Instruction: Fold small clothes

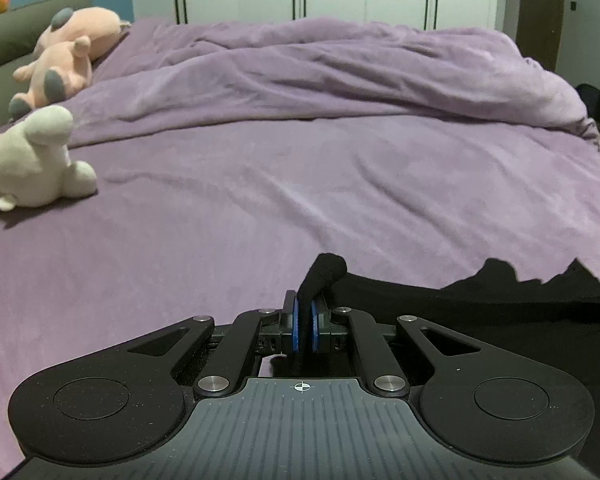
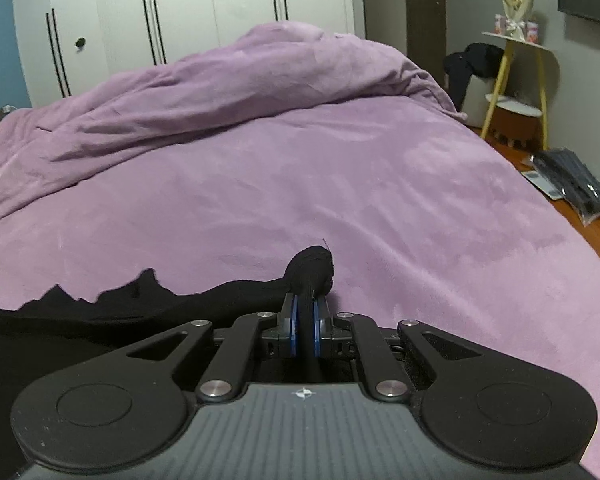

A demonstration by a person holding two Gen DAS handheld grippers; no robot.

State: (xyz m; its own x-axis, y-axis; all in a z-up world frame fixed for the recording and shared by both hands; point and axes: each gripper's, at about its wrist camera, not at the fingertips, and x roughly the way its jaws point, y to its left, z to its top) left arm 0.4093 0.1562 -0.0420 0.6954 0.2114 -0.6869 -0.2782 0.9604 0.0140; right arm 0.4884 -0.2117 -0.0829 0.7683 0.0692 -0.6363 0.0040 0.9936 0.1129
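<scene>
A black garment (image 1: 480, 312) is stretched between my two grippers just above the purple bed (image 1: 260, 208). My left gripper (image 1: 305, 304) is shut on one corner of it, and a bunched tip sticks out past the blue pads. The cloth runs off to the right in the left wrist view. My right gripper (image 2: 305, 304) is shut on the other corner of the black garment (image 2: 120, 312), which runs off to the left there. Its lower part is hidden behind the gripper bodies.
A rumpled purple duvet (image 1: 340, 68) is heaped at the far side of the bed. Plush toys (image 1: 32, 160) lie at the left edge. White wardrobes (image 2: 180, 12) stand behind. To the right, on the floor, are a yellow-legged side table (image 2: 516, 80) and a dark bag (image 2: 572, 184).
</scene>
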